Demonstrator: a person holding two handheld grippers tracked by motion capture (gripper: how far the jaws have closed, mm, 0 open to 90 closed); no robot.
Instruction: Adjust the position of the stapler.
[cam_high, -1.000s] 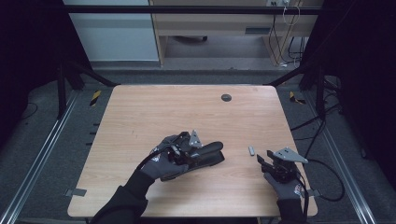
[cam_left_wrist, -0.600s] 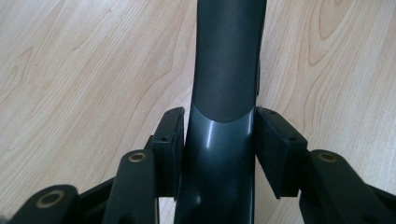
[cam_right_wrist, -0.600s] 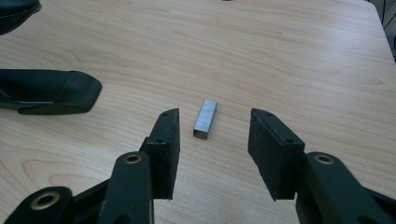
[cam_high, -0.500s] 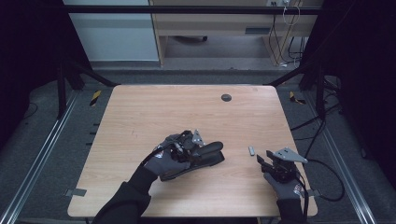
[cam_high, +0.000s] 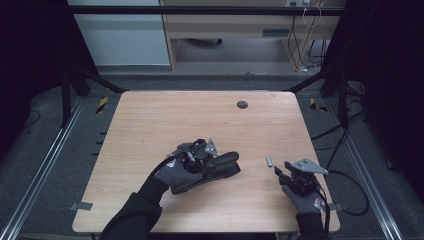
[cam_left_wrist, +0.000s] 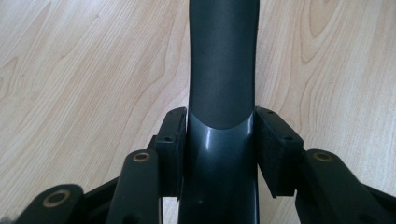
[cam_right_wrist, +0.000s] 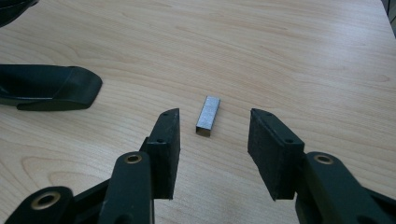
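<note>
Left gripper view: left gripper (cam_left_wrist: 219, 149) clamps a stapler (cam_left_wrist: 223, 65).

Stapler (cam_left_wrist: 222, 70) cut off at top edge, its rear behind left hand-held gripper (cam_left_wrist: 220, 149).

Both hands wear grey gloves: the left hand (cam_high: 172, 172) leads into a black sleeve (cam_high: 132, 217), and the right hand's (cam_high: 305, 200) glove bears a small red-and-white mark near the cuff. Each gripper, left (cam_left_wrist: 219, 144) and right (cam_right_wrist: 212, 149), has two black jaws faced with flat black pads (cam_right_wrist: 169, 135), small screw holes in them, and brass-ringed pivots on the arms. A grey three-cornered plate (cam_high: 306, 165) tops the right one; a black cable (cam_high: 350, 192) trails from it.
</note>
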